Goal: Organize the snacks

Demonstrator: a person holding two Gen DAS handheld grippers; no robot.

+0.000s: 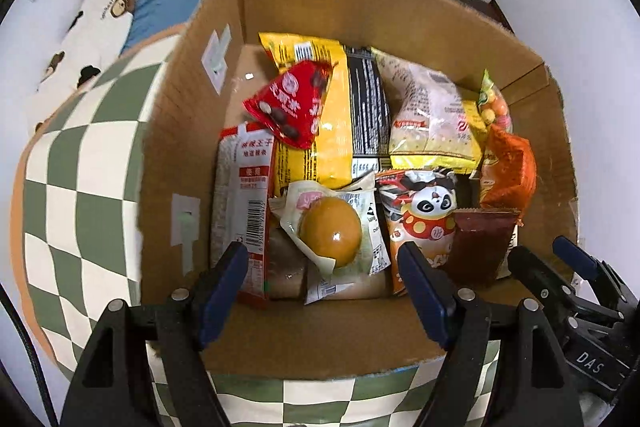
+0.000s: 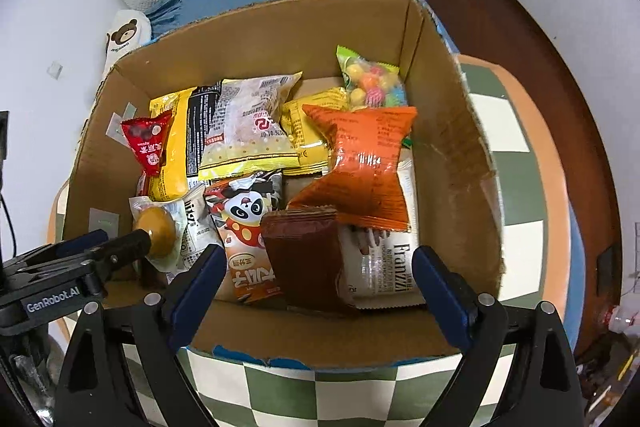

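Since both grippers hover at the near rim of the cardboard box [image 2: 280,39], nothing is grasped: left gripper [image 1: 324,291] and right gripper [image 2: 320,287] both have jaws spread wide, empty. Snacks all lie loose in the box: egg pack [image 1: 330,229], panda pack [image 2: 244,215], brown pouch [image 2: 308,259], orange bag [image 2: 368,163], and more. Risk: packs overlap, so a pinch may drag a neighbour along; slick foil could slip; the grippers sit close, so reaching together could make them clash.

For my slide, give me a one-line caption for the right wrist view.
Open right gripper poised over a cardboard box of assorted snack packets, left gripper alongside.
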